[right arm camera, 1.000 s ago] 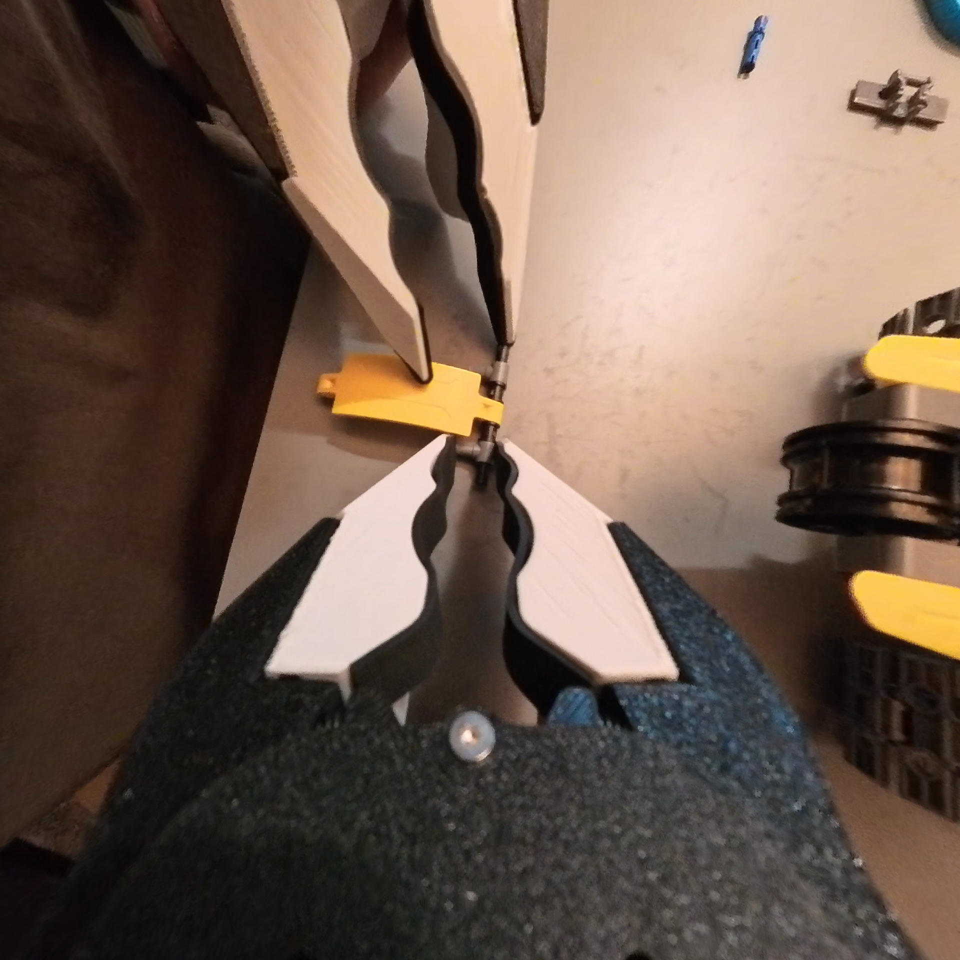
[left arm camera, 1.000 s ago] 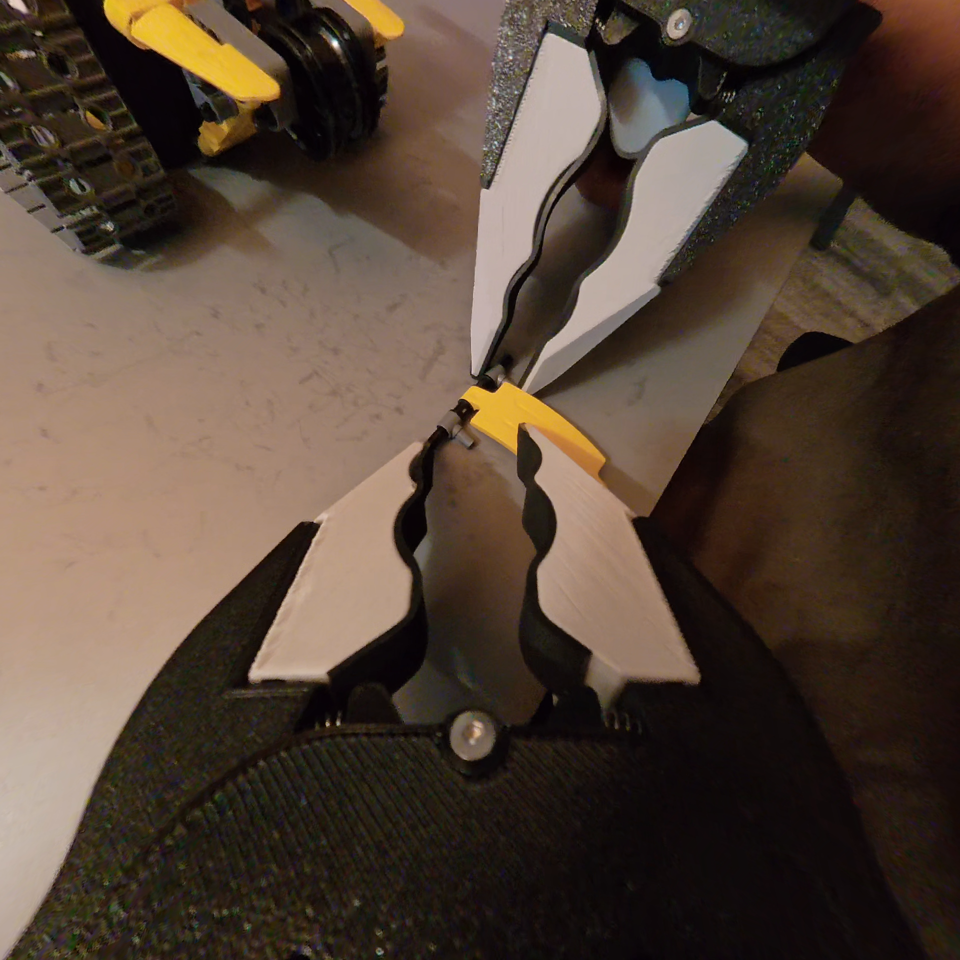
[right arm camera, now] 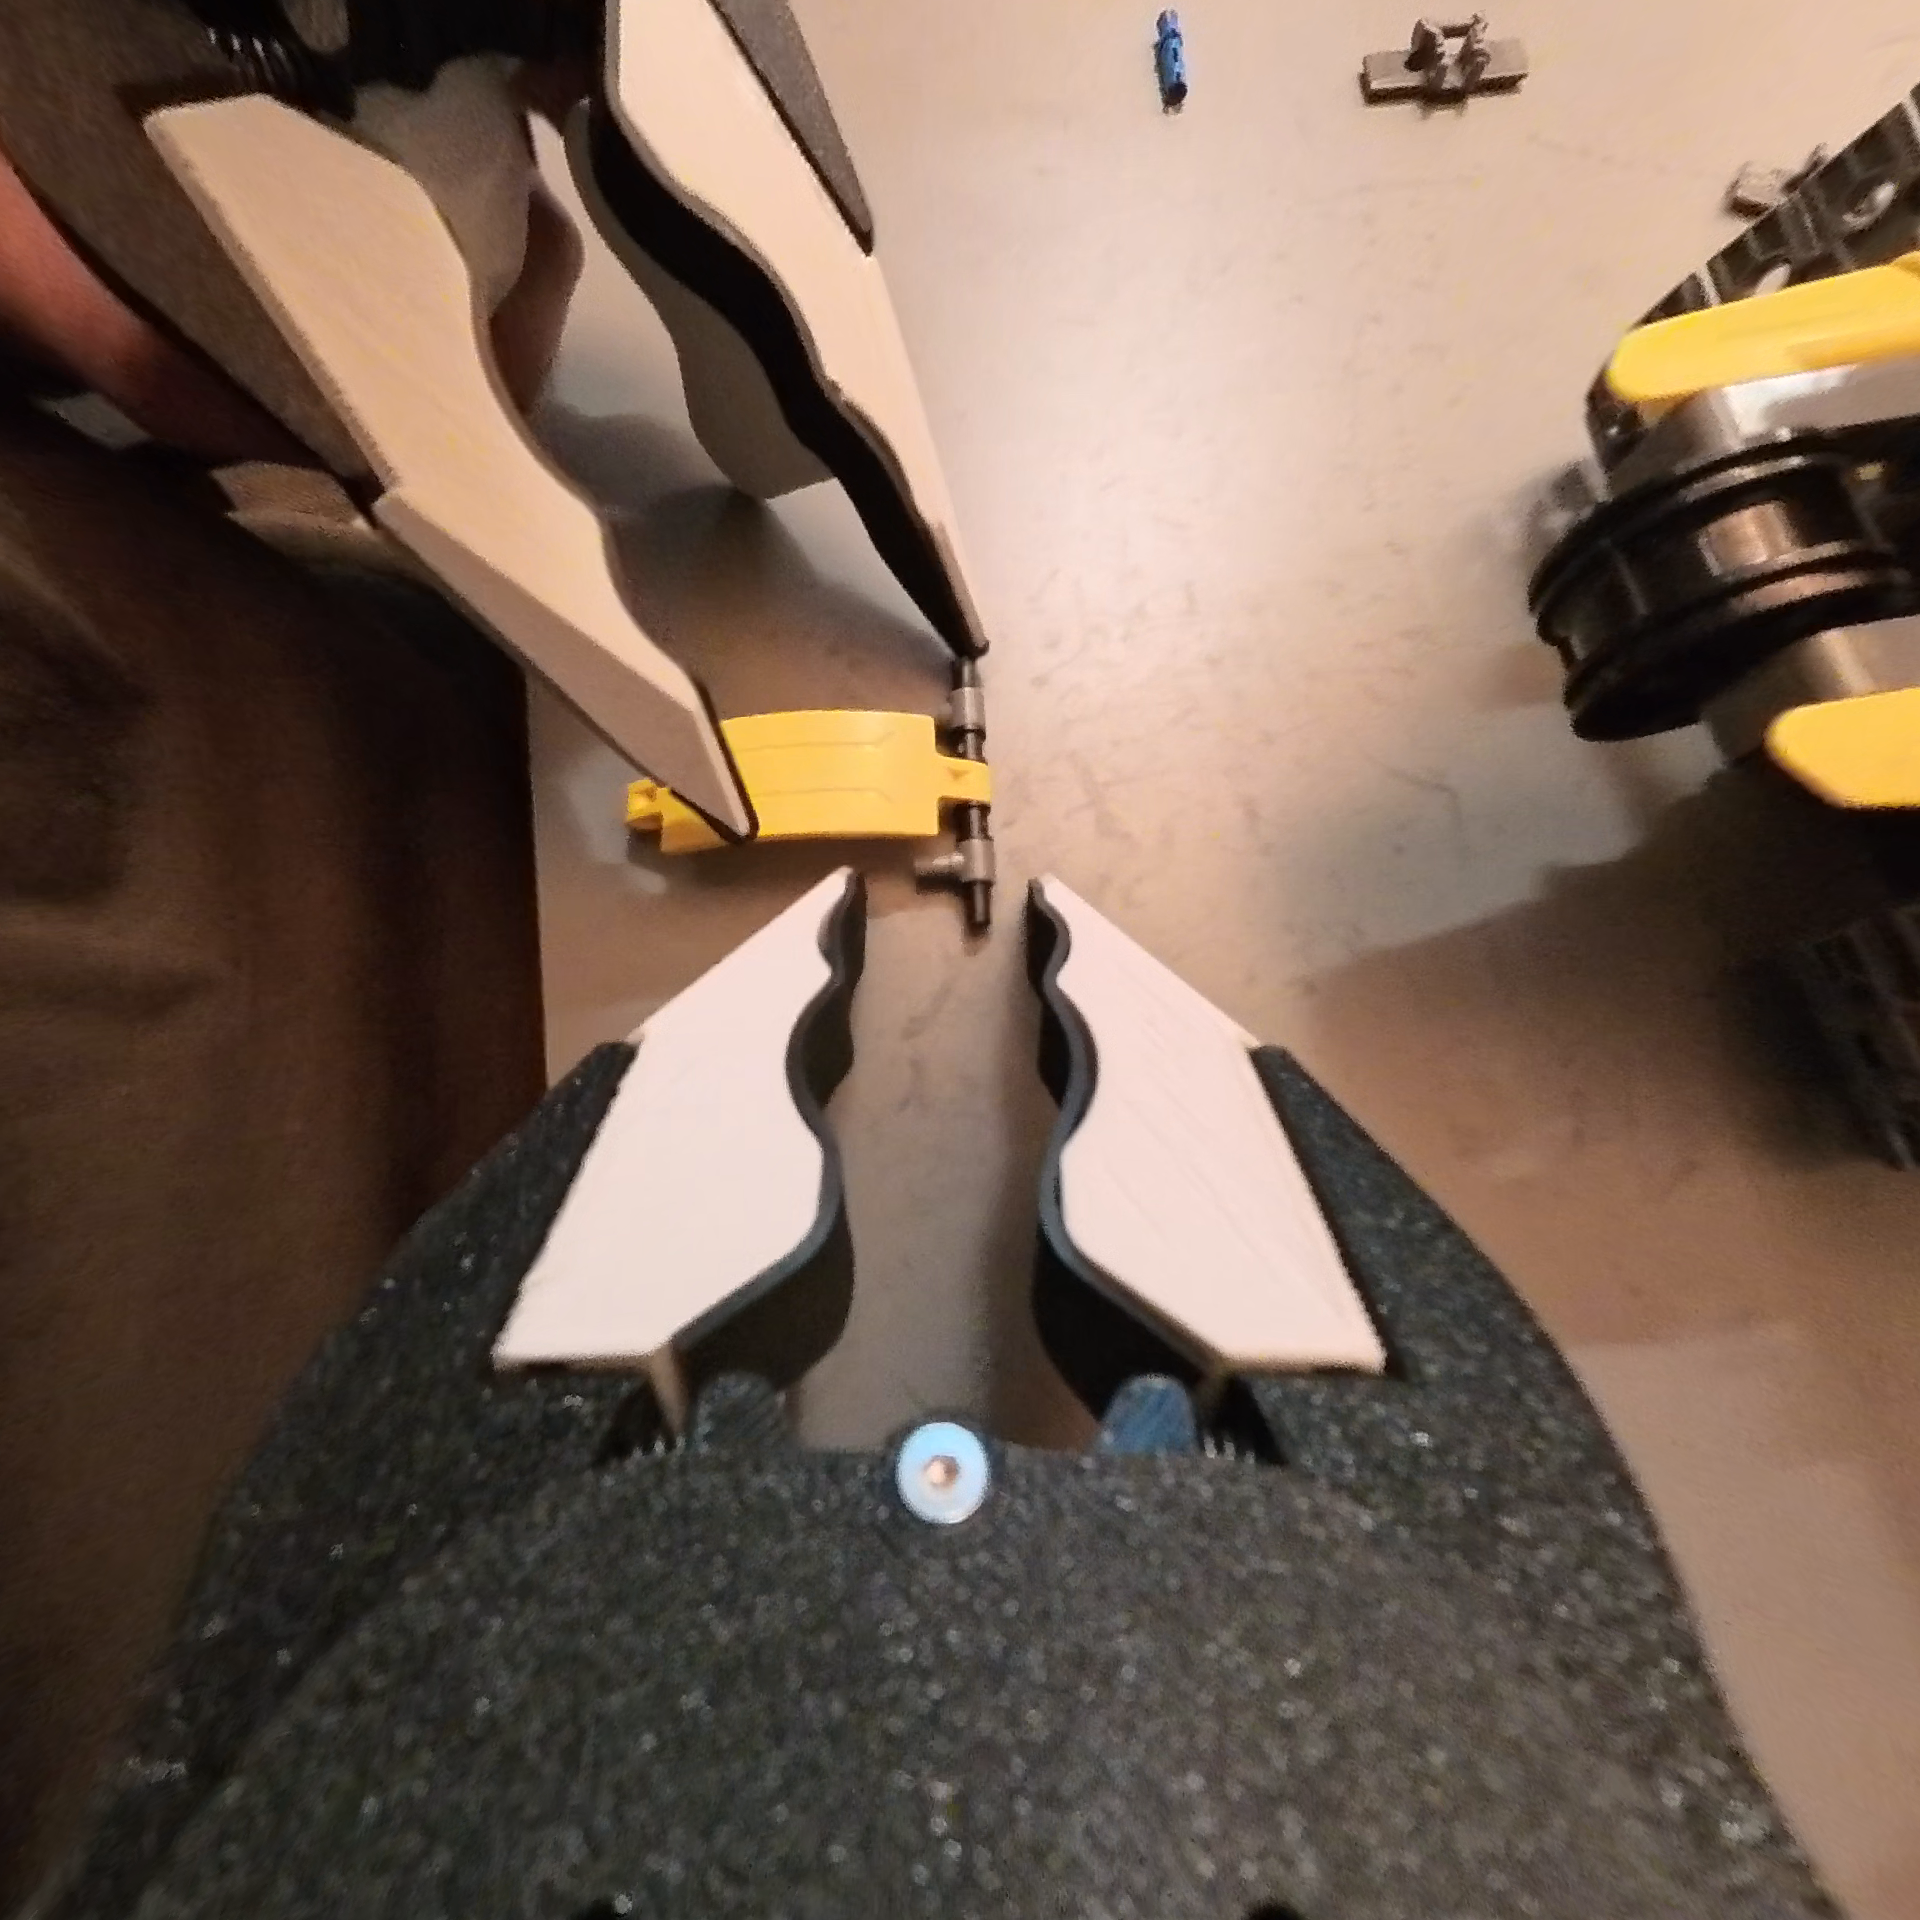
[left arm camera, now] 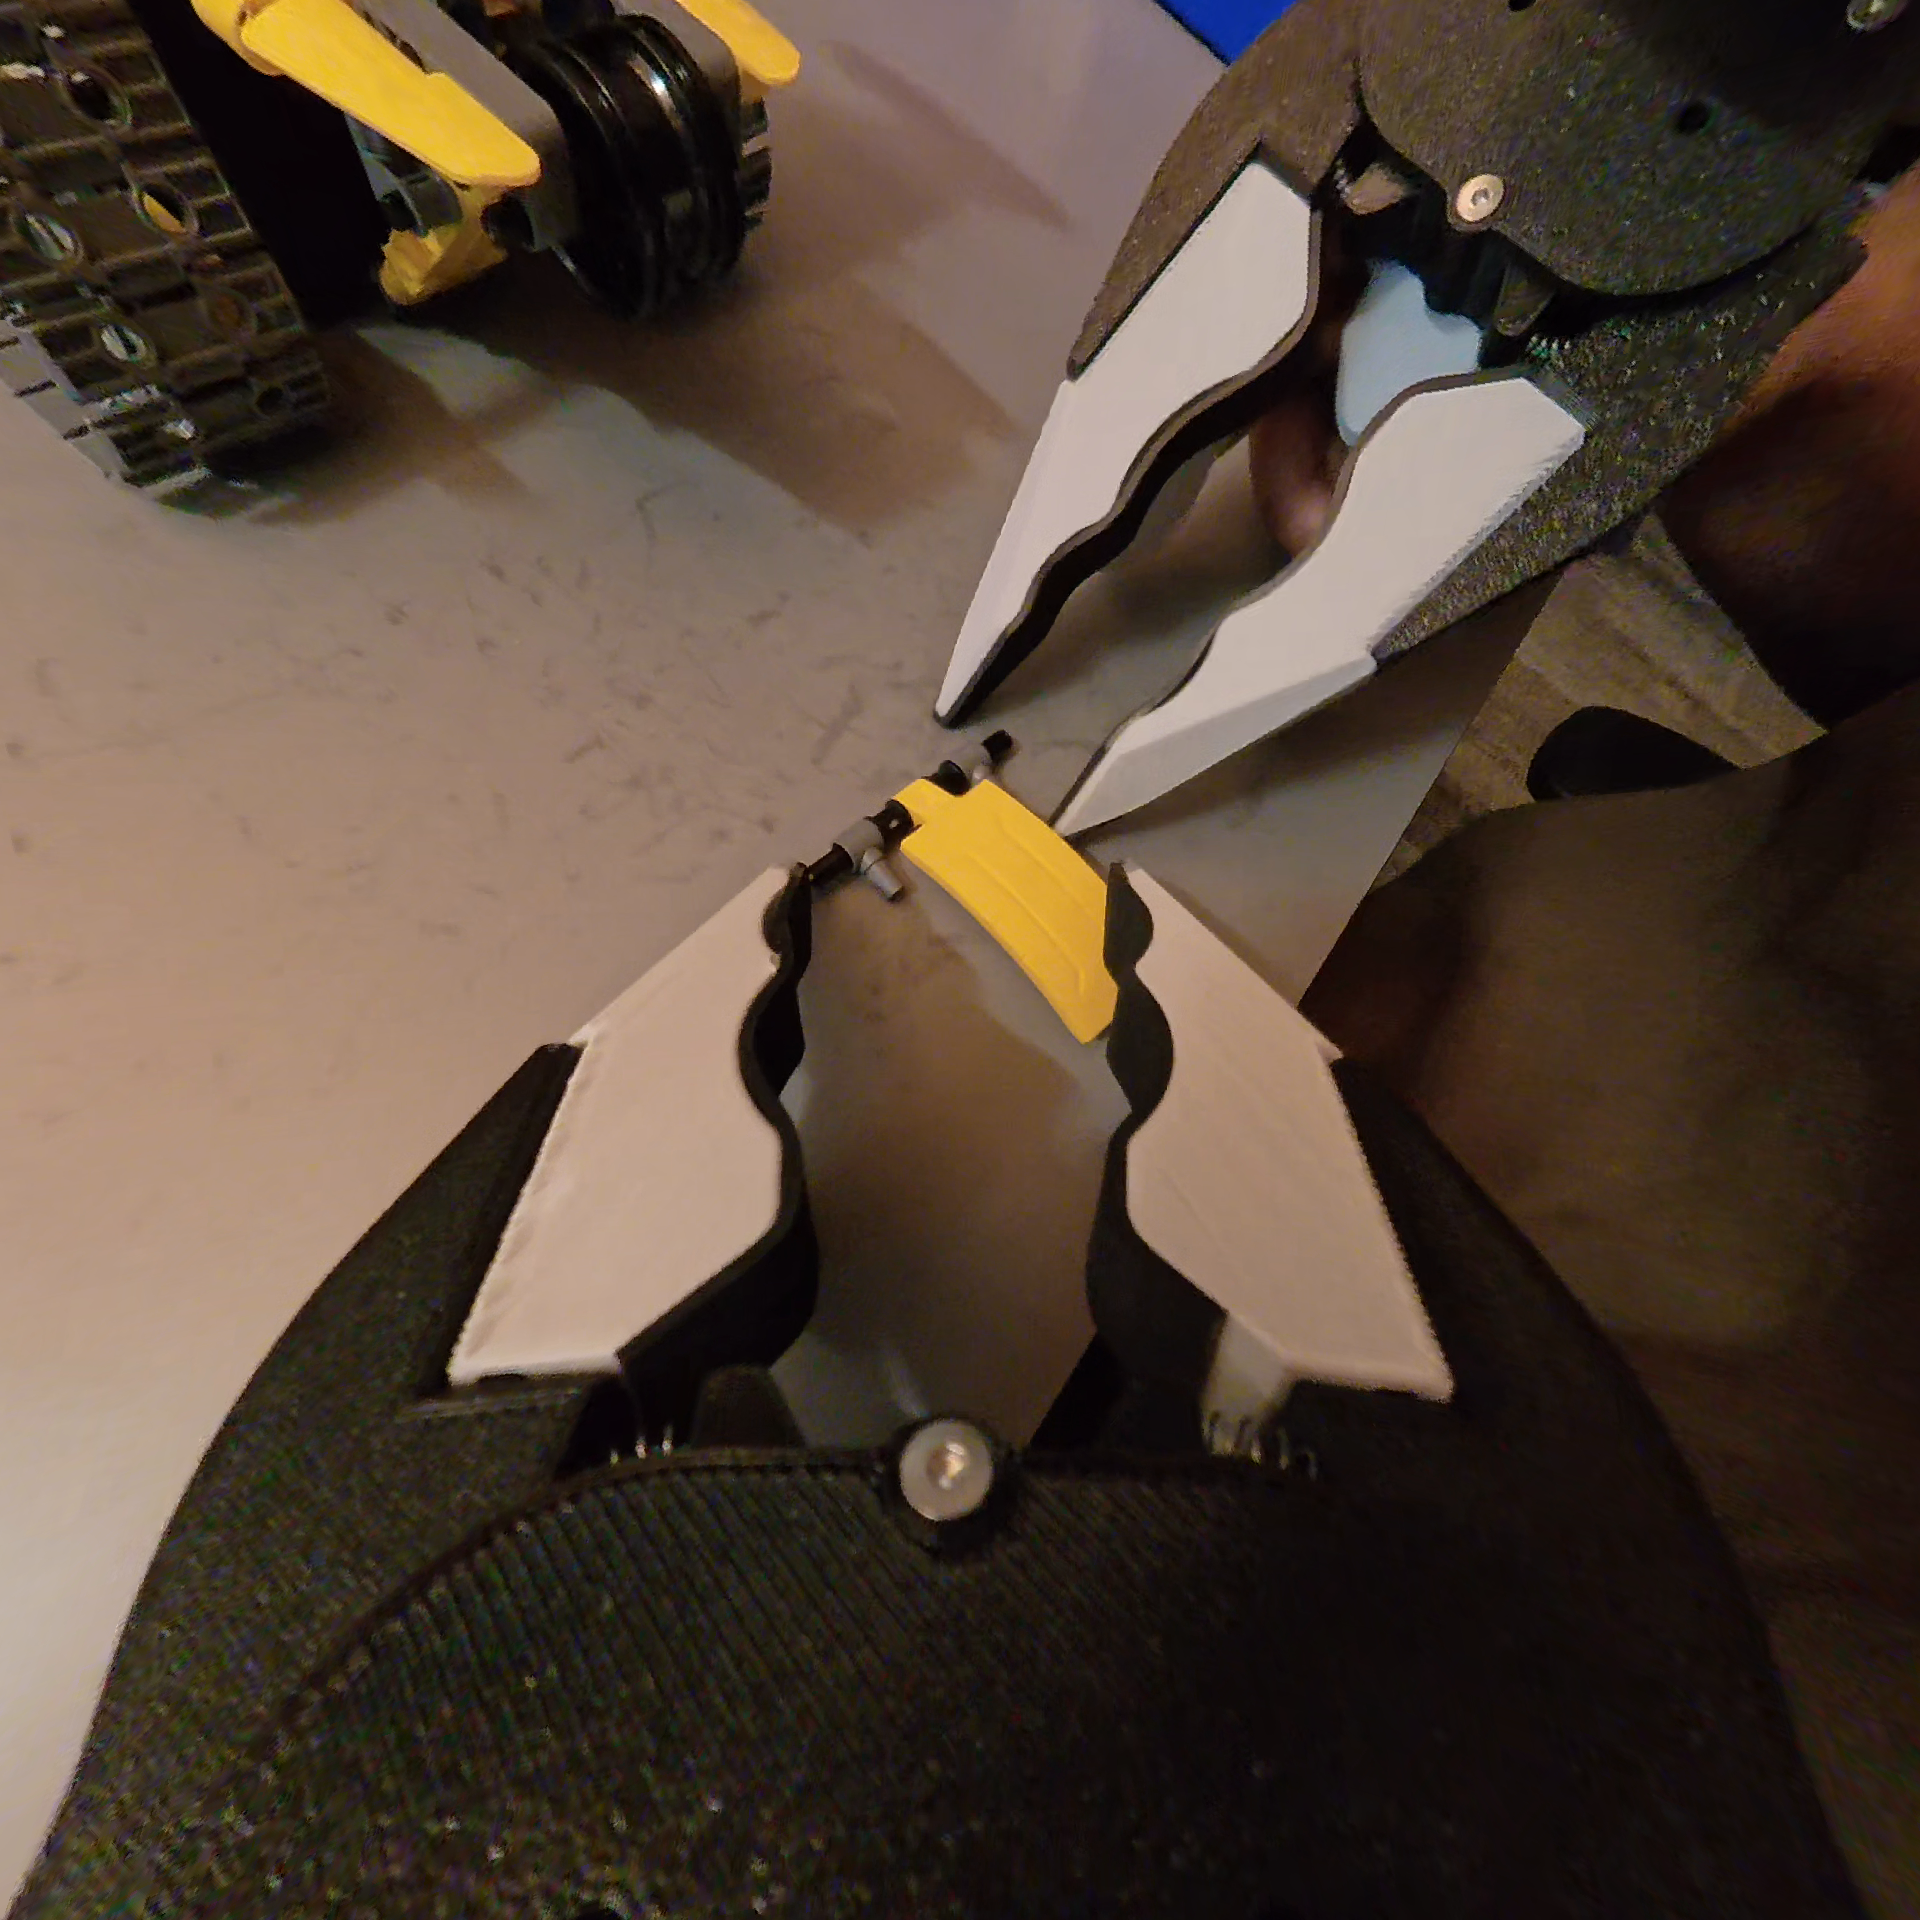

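Yellow curved panel (left arm camera: 1008, 914) with dark cross-axle (right arm camera: 971, 790), bracketed by two tools.
Left tool (left arm camera: 956, 883): part-spread, tips touching the panel end and the axle end; a firm clamp cannot be told. Right tool (right arm camera: 940, 894): spread, empty, tips flanking the axle's near end, not touching. Scuffed grey worktop (left arm camera: 416, 779); tracked yellow-and-black model (left arm camera: 156, 260) beyond the left tool.

Spread right gripper (right arm camera: 943, 894) before yellow piece (right arm camera: 831, 774)

no readable text, labels, numbers or signs on anything in view
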Demonstrator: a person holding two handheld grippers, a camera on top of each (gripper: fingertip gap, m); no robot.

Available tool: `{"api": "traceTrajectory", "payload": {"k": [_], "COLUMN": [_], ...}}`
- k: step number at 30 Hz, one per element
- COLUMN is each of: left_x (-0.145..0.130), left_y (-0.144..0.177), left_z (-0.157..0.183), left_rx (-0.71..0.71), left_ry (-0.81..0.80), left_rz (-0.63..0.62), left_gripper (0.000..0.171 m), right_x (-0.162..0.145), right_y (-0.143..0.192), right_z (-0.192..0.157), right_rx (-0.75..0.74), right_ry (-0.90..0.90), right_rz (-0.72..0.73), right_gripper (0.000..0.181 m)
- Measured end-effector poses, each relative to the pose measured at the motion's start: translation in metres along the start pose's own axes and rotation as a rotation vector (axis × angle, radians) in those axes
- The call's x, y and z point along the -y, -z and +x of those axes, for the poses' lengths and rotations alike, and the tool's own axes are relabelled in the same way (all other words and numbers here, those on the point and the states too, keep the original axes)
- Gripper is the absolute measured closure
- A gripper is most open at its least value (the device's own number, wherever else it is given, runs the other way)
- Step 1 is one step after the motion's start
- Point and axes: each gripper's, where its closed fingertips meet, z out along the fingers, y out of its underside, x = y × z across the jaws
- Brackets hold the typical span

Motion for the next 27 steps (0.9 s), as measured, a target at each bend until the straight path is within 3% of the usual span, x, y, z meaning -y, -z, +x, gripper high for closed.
{"api": "traceTrajectory", "payload": {"k": [4, 9, 13, 17, 20, 24, 27], "left_x": [0.0, 0.009, 0.027, 0.045, 0.056, 0.061, 0.063], "left_y": [-0.001, 0.006, 0.016, 0.026, 0.036, 0.044, 0.047], "left_z": [0.003, 0.0, 0.001, 0.01, 0.021, 0.024, 0.024], "left_rx": [-0.022, -0.045, -0.188, -0.415, -0.596, -0.696, -0.708], "left_ry": [0.0, 0.038, 0.185, 0.362, 0.471, 0.546, 0.543], "left_rz": [-0.003, 0.048, 0.153, 0.253, 0.327, 0.381, 0.399], "left_gripper": [0.115, 0.113, 0.11, 0.13, 0.156, 0.171, 0.171], "right_x": [0.001, 0.003, 0.029, 0.053, 0.056, 0.059, 0.06], "right_y": [-0.001, 0.001, 0.016, 0.035, 0.037, 0.038, 0.039], "right_z": [0.007, 0.003, -0.003, -0.007, -0.008, -0.011, -0.013], "right_rx": [-0.028, -0.07, -0.125, -0.176, -0.175, -0.123, -0.017], "right_ry": [-0.041, 0.053, 0.176, 0.238, 0.233, 0.175, 0.047], "right_rz": [-0.001, 0.012, 0.187, 0.337, 0.362, 0.405, 0.431], "right_gripper": [0.166, 0.166, 0.166, 0.165, 0.165, 0.162, 0.151]}}
